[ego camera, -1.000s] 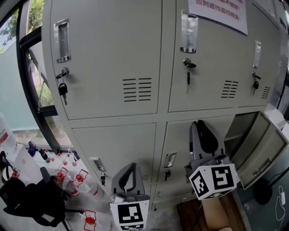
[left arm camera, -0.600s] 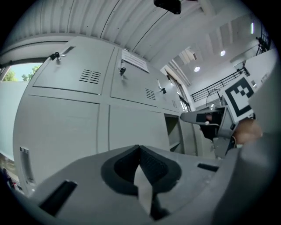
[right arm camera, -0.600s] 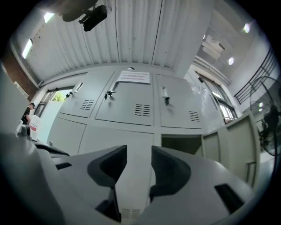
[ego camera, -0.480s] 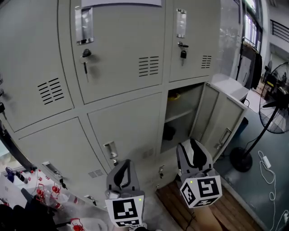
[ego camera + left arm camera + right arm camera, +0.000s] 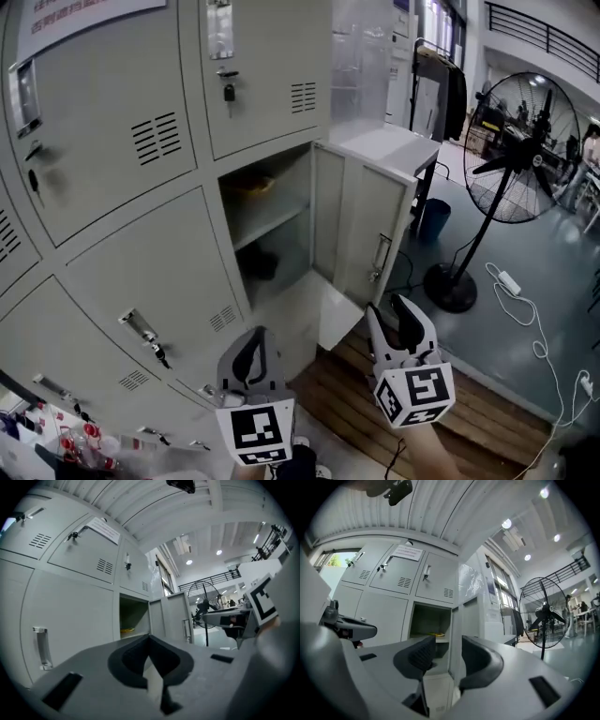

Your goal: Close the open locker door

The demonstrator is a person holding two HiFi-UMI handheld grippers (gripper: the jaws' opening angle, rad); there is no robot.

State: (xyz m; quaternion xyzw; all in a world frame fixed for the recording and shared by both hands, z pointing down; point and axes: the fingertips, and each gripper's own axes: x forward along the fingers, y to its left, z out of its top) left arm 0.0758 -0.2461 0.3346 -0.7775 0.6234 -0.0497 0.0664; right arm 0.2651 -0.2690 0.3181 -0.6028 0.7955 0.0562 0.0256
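Door: the door (image 5: 375, 216) of a lower locker stands swung wide, out to the right of its compartment (image 5: 286, 183); its handle (image 5: 380, 255) shows on the face turned to the room.
Room to move: bare wood floor (image 5: 342, 398) lies between both grippers and the door; a fan (image 5: 518, 150) stands well to the right, with a cord (image 5: 539, 347) on the grey floor.
Left gripper (image 5: 257, 336): low before the shut lockers (image 5: 122, 159) — jaws together, holding nothing.
Right gripper (image 5: 392, 314): below the door in the head view, clear of it — jaws have just been opening, now wide, nothing between them.
Gripper views only: ribbed ceiling (image 5: 440, 513) and lamps; the right gripper view shows the door's edge through its gap.
Head view only: a dark thing (image 5: 261, 265) under the shelf.
Surface: grey metal, vents, keys in locks.
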